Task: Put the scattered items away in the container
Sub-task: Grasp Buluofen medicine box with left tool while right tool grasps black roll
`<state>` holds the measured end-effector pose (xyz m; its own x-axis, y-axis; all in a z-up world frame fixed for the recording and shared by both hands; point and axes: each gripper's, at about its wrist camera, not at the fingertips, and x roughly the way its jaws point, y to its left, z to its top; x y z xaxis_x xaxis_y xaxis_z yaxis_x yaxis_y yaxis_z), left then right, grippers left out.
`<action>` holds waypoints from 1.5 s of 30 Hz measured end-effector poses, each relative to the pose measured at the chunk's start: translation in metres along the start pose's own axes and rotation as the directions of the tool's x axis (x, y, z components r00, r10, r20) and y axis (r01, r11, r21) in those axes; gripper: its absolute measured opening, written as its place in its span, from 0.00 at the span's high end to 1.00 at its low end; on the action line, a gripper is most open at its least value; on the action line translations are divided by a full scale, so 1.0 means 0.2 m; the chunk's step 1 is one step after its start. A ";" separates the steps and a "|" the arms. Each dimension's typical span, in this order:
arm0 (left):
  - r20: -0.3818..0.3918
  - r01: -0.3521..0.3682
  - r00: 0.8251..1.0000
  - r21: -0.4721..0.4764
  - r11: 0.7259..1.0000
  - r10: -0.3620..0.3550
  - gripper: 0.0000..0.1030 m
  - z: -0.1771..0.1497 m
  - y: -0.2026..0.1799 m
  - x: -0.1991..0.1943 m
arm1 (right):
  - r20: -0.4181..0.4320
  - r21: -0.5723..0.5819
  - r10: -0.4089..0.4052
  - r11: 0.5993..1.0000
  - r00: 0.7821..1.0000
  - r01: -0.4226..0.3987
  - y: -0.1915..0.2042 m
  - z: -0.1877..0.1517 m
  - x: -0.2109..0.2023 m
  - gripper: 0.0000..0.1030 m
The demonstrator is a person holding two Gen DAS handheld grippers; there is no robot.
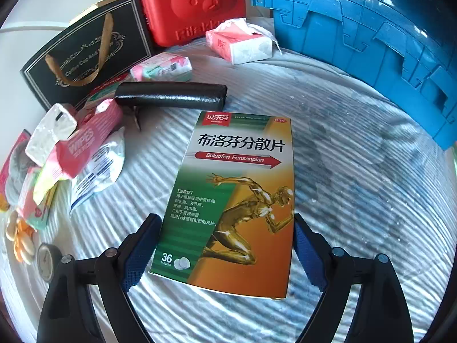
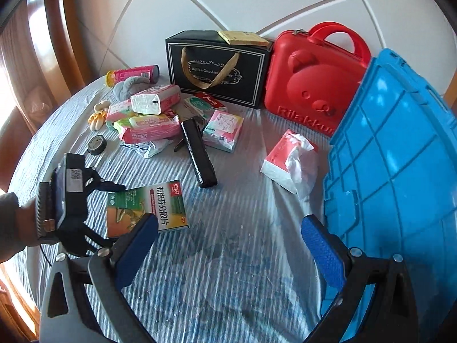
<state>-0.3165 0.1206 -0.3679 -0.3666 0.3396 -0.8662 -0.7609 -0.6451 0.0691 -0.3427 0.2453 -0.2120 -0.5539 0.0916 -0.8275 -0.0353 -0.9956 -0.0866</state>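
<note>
Left gripper (image 1: 225, 245) is clamped on the green-and-orange cardboard medicine box with a gold runner printed on it (image 1: 237, 200): both blue pads sit against the box's long edges at its near end, jaws set wide to span it. In the right wrist view the same box (image 2: 145, 208) hangs tilted above the striped grey-white table cover (image 2: 228, 257), carried by the left gripper (image 2: 114, 200) with a grey sleeve (image 2: 8, 223) behind it.

Right gripper (image 2: 228, 243) stands wide apart, nothing between the fingers, over bare cover just beside the blue ribbed plastic crate (image 2: 400, 171), which fills the right edge.

Still on the cover: black foil-wrapped roll (image 1: 171, 97) just beyond the box, opened pink-white tissue pack (image 1: 240, 45) near the crate wall, a heap of pink wipes packs (image 1: 85, 140) at left, small black tape roll (image 2: 97, 145). At the back a black paper gift bag with gold ribbon handle (image 1: 85, 51) and a red bear-face hard case (image 1: 194, 8) stand side by side
</note>
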 end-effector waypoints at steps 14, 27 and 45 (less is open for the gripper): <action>0.058 -0.068 0.995 -0.182 0.981 0.080 0.14 -0.25 0.02 -0.28 | -0.032 -0.215 0.005 0.977 0.999 -0.012 0.24 0.18 0.78 0.01; 0.060 -0.136 0.986 -0.257 0.957 0.156 0.13 -0.48 0.04 -0.51 | -0.102 -0.271 -0.018 0.962 0.995 -0.011 0.29 0.28 1.13 0.26; -0.045 -0.200 0.979 -0.372 0.907 0.198 0.21 -0.62 0.14 -0.47 | -0.166 -0.264 0.024 0.962 0.986 -0.068 0.40 0.04 0.80 0.68</action>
<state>-0.2383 -0.0139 -0.3463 -0.4851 0.1739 -0.8570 -0.4175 -0.9072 0.0522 -0.4415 0.1805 -0.3470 -0.4085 0.0699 -0.9101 0.2227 -0.9593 -0.1736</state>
